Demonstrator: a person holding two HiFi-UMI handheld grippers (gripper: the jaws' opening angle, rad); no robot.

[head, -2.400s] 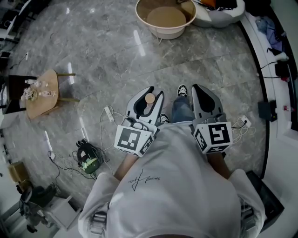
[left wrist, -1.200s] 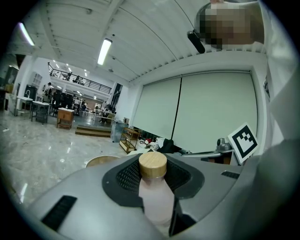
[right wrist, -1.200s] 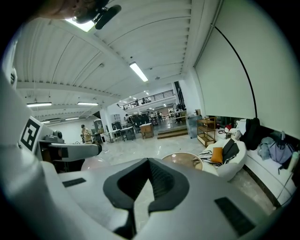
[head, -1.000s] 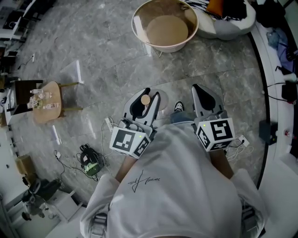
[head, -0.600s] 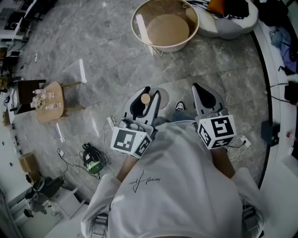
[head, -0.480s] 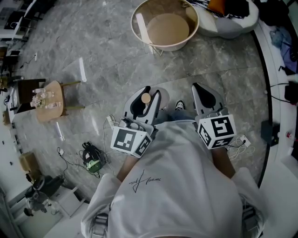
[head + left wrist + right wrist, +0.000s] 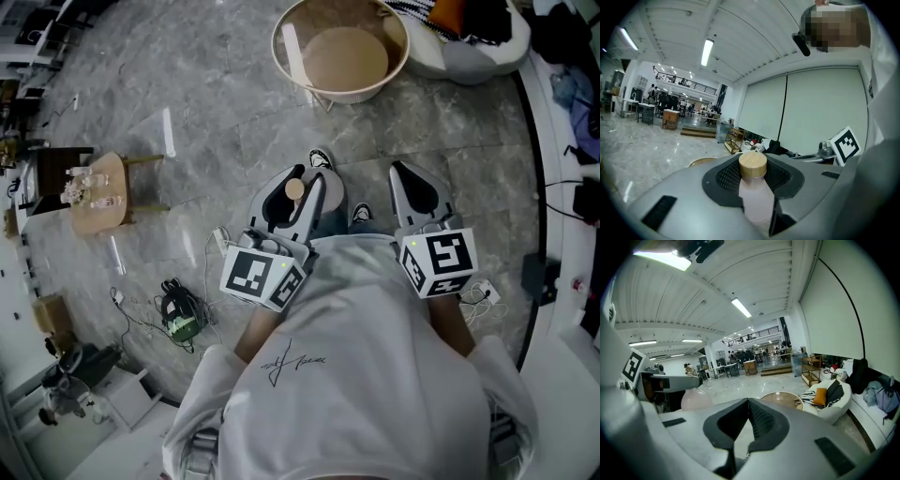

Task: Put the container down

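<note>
From where I stand, the left gripper is clamped on a pale pink frosted bottle just under its round wooden cap. It holds the bottle upright in front of the person, above the grey marble floor, while the right gripper has its jaws pressed together on nothing. The bottle looks stiff, smooth and probably light, so it might slip or topple if released early. The high grip seems right for lowering it base-first, perhaps onto the round beige table ahead.

bright, even | ceiling strip lights | floor glare | fisheye edges dark
</note>
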